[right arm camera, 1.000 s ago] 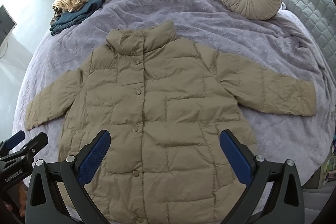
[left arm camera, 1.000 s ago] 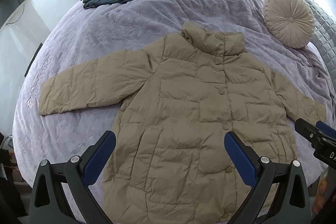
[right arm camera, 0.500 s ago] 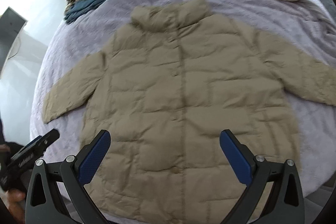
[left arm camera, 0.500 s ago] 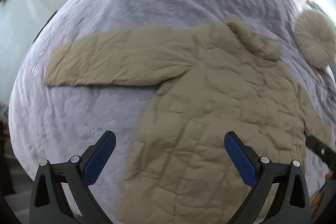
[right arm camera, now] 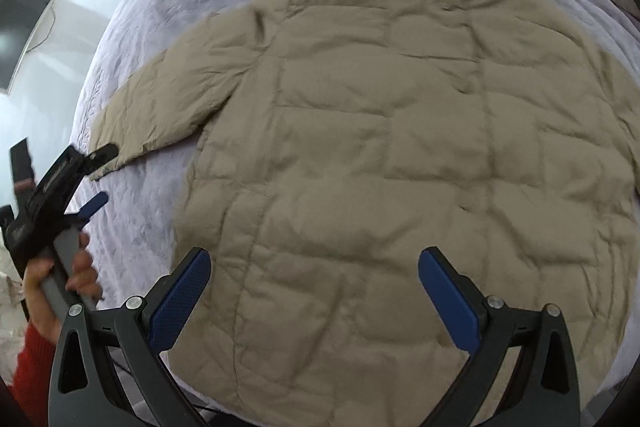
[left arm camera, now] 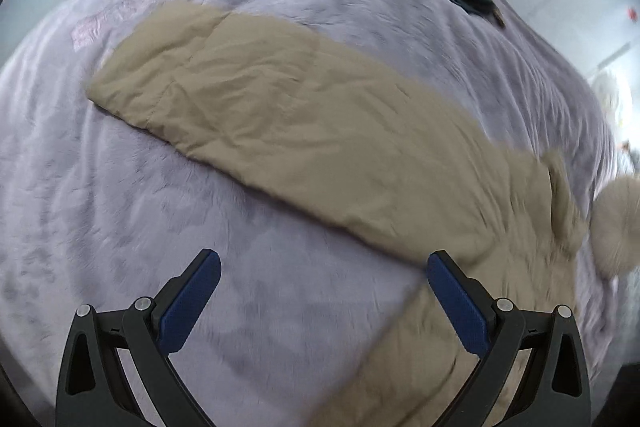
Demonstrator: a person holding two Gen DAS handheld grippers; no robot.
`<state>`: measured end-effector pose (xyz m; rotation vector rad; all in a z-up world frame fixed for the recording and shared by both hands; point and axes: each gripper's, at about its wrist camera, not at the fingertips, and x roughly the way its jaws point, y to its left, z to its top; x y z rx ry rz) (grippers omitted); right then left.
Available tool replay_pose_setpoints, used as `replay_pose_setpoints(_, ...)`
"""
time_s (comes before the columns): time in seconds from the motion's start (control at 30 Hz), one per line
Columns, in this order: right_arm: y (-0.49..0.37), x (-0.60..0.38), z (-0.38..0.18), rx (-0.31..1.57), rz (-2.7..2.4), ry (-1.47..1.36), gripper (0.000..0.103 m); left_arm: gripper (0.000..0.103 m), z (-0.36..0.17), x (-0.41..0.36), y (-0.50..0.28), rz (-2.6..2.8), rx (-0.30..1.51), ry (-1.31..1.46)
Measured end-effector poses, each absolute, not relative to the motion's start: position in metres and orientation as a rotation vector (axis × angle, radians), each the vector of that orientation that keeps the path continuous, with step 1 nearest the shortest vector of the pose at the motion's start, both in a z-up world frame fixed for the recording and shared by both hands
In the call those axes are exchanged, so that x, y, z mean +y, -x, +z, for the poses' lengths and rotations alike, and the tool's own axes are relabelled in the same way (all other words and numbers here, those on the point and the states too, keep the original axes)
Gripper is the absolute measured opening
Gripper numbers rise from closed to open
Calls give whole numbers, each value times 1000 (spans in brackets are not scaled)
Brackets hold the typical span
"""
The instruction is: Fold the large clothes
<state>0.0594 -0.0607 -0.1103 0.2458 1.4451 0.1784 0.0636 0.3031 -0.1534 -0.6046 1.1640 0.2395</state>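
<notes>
One puffy, quilted tan coat (right arm camera: 400, 131) lies flat, front up, on the bed's fuzzy lilac cover (left arm camera: 120, 207), one sleeve (left arm camera: 280, 107) stretched out sideways. Two claws, left claw (left arm camera: 324, 301) and right claw (right arm camera: 314, 297), both gape wide, holding nothing, blue pads (left arm camera: 192, 303) ribbed

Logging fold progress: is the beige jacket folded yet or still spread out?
Spread out. The jacket lies flat, front up, on the bed, its sleeve stretched sideways; no part is folded over.
</notes>
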Motion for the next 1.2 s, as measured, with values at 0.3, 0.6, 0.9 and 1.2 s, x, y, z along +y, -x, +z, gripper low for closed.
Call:
replay_pose_setpoints(0.3, -107, -27, -131, 1393, 276, -240, 103, 103, -210, 343, -114, 183, 1070, 839)
replay_pose_setpoints(0.6, -148, -7, -137, 1307, 317, -297, 90, 57, -218, 366, -139, 291, 923, 907)
replay_pose_setpoints(0.9, -192, 11, -157, 1261, 365, -438, 11, 11, -159, 366, -138, 218, 829, 669)
replay_pose_setpoints(1.2, -205, 25, -227, 1379, 367, -611, 10, 11, -71, 288, -146, -19, 721, 444)
